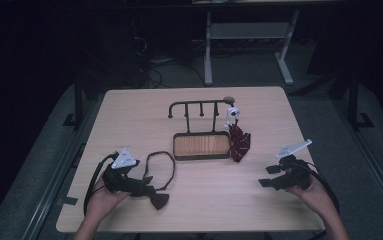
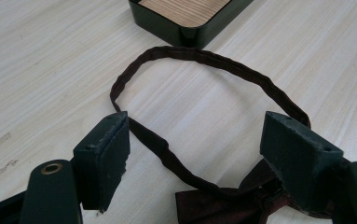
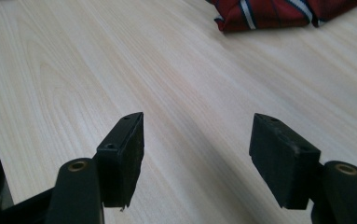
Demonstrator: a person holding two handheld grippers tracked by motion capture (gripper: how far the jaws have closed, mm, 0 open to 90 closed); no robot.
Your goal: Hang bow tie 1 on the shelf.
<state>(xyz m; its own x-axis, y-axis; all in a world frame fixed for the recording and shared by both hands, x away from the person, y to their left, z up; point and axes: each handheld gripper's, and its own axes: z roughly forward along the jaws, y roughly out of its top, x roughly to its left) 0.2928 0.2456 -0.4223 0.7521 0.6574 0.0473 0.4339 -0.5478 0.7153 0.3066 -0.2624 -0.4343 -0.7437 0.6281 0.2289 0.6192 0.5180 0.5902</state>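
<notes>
Nearest the person, the left gripper (image 2: 195, 163) hung over a dark brown bow tie (image 2: 227, 203) at the table's (image 1: 204, 210) near left, its jaws wide with the knot and strap between them, the pads gripping nothing. The tie looked light, soft and floppy; the thick knot seemed the surest place to pinch, since the thin strap loop (image 2: 204, 58) would likely sag. The right gripper (image 3: 197, 154) stood wide and empty over bare wood. Farther off sat a small wooden tray (image 1: 201, 146) with a hook rack (image 1: 199, 103), and red striped cloth (image 1: 239, 142) beside it.
</notes>
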